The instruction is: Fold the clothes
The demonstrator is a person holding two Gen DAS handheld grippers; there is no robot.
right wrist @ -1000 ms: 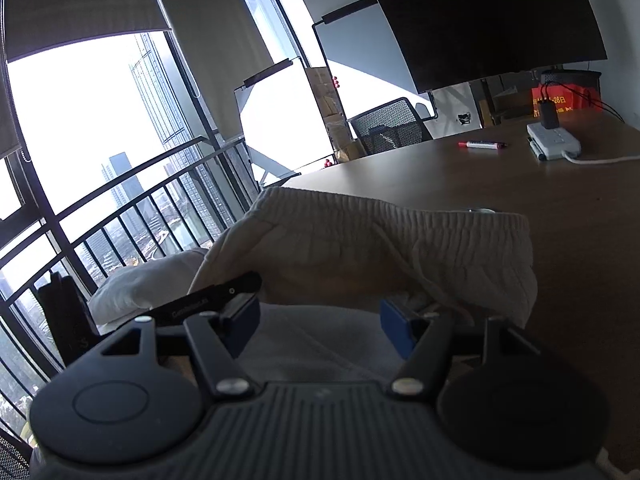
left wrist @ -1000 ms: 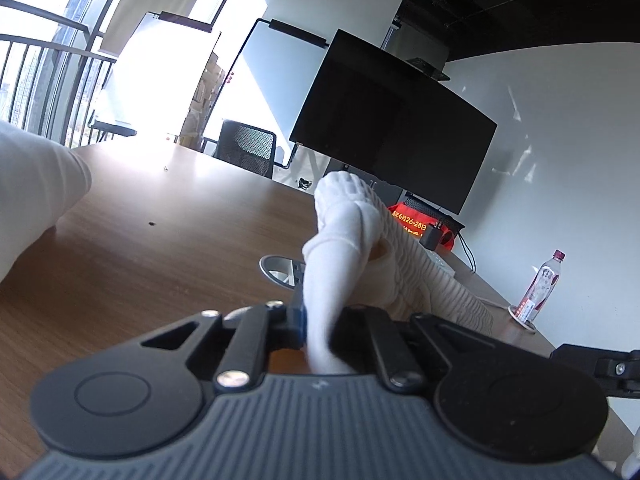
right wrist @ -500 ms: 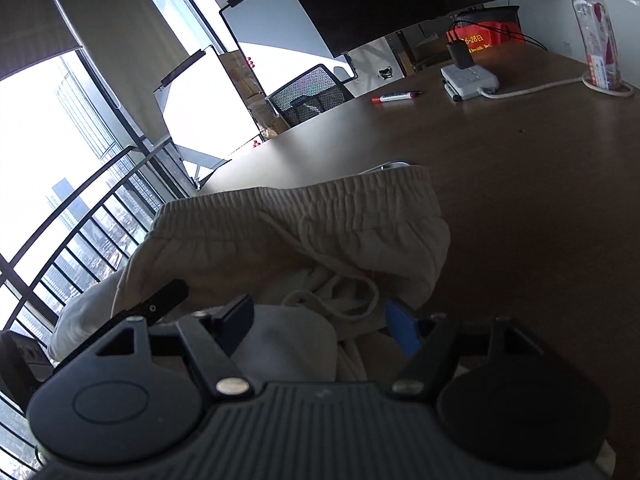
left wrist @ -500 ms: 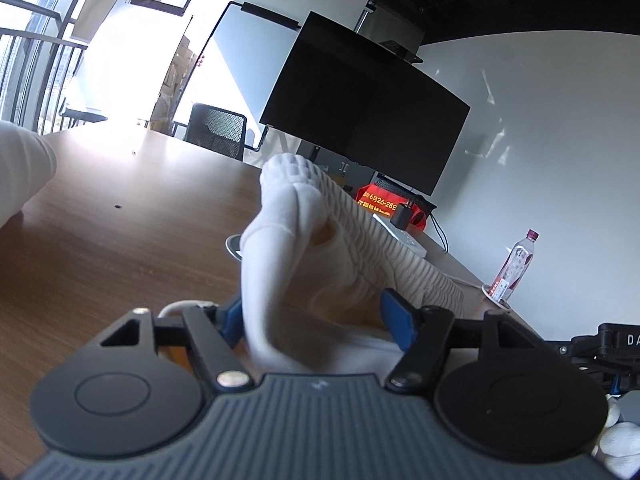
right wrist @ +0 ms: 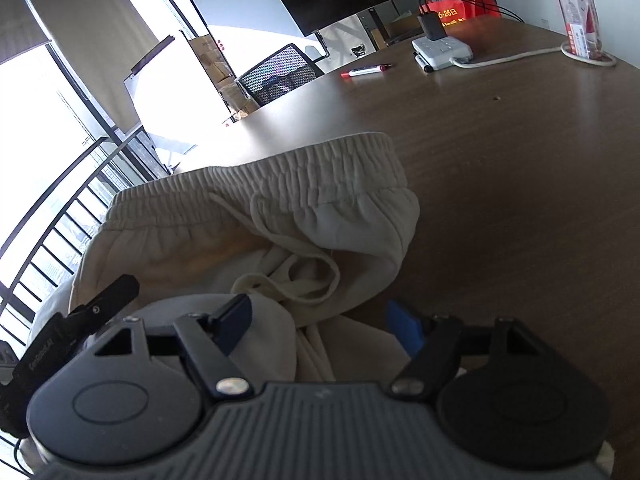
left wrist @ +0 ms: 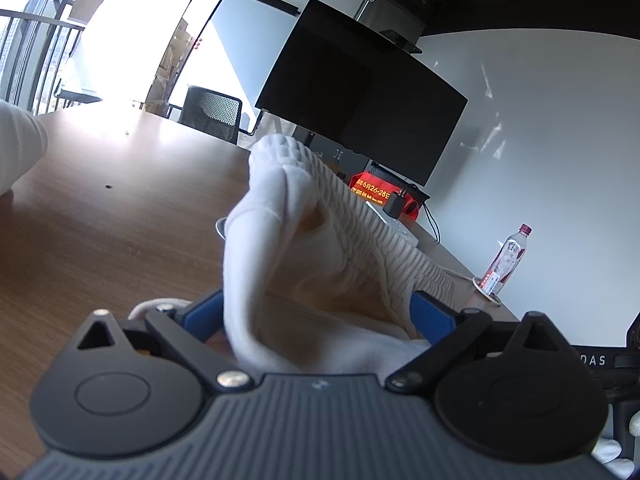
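Because the cream sweatpants (right wrist: 256, 216) are soft, thick fleece, I judge they will sag and slide rather than hold a crease, light enough to lift with one pinch but prone to bunching. The gathered waistband (right wrist: 280, 172) looks like the firmest place to grip, since its ribbing should not slip between the pads; the loose drawstring (right wrist: 296, 276) is best left alone. My left tongs (left wrist: 316, 316) are opening, and a raised peak of the fabric (left wrist: 280, 216) stands between the spread blue pads without being pressed, so the cloth is let go there. My right tongs (right wrist: 320, 320) are released too, wide apart, with a rumpled fold of the same garment lying between them, untouched as far as I can tell. Relative to the waistband, the right tongs sit on the near side, over the crumpled legs, and the waistband stretches across just beyond them on the brown tabletop (right wrist: 500, 184). The power strip (right wrist: 442, 50) and bottle (right wrist: 576, 12) lie well beyond the waistband.
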